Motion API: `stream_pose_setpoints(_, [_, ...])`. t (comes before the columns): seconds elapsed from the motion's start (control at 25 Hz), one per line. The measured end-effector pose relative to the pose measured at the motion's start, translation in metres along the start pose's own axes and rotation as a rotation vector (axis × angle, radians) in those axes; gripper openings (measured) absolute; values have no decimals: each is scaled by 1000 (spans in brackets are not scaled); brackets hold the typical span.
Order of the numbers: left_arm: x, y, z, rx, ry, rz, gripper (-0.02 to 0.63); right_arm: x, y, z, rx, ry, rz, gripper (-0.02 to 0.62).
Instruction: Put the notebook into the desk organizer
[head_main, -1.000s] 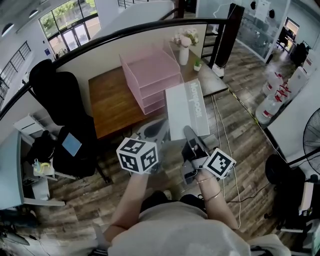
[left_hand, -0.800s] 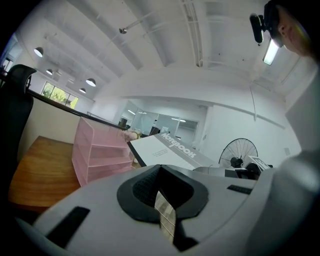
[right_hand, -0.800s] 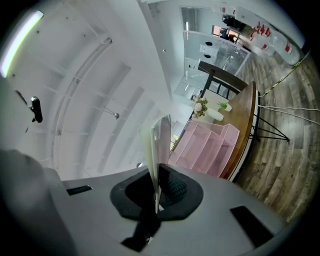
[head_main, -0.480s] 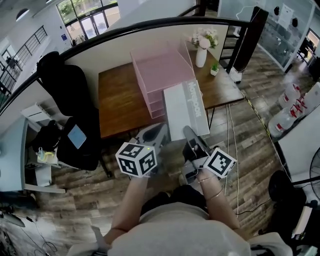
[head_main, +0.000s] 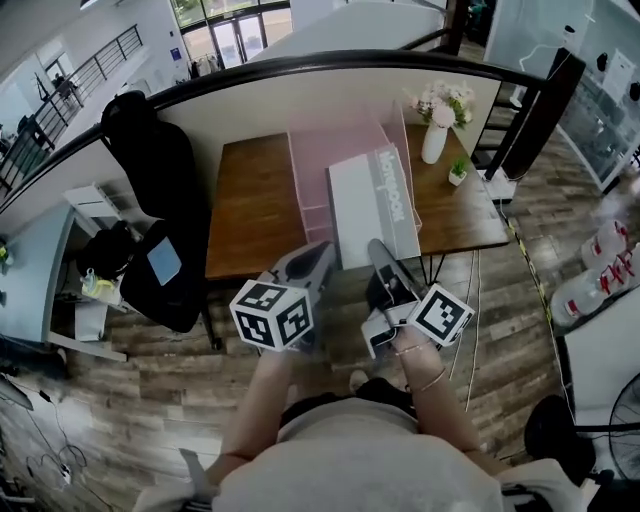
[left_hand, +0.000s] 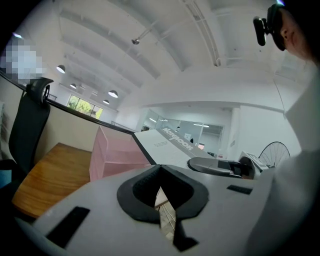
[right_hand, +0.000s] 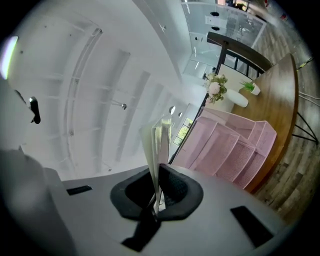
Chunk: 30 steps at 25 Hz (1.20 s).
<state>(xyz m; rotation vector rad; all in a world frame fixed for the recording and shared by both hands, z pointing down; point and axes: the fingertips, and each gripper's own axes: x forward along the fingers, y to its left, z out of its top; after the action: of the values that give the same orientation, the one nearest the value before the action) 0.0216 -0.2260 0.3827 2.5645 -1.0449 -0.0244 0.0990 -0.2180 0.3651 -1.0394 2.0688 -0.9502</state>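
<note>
Here, a black office chair (head_main: 150, 190) stands at the far left, beside a brown wooden desk (head_main: 250, 205). Your left gripper (head_main: 318, 252) hovers just before the desk's near edge, its jaws pressed together and holding nothing. Beyond it, a pink tiered organizer (head_main: 335, 150) sits on the desk. The white notebook (head_main: 365, 200) is held in the air, tilted, and in the head view its far end overlaps the organizer, outside its tiers. Your right gripper (head_main: 378, 252) pinches the notebook's near edge firmly. Further right, a white vase of flowers (head_main: 435, 140) and a small potted plant (head_main: 458, 172) stand on the desk.
</note>
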Motion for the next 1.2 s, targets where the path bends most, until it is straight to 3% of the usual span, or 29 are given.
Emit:
stream_pose_setpoints(0.64, [26,-2,0,-50,-81,180,11,16,-21,23,57,149,102,9])
stream_pose_setpoints(1.2, [33,15,-9,-84,-56,208,11,29,-49,13,127,170,63,9])
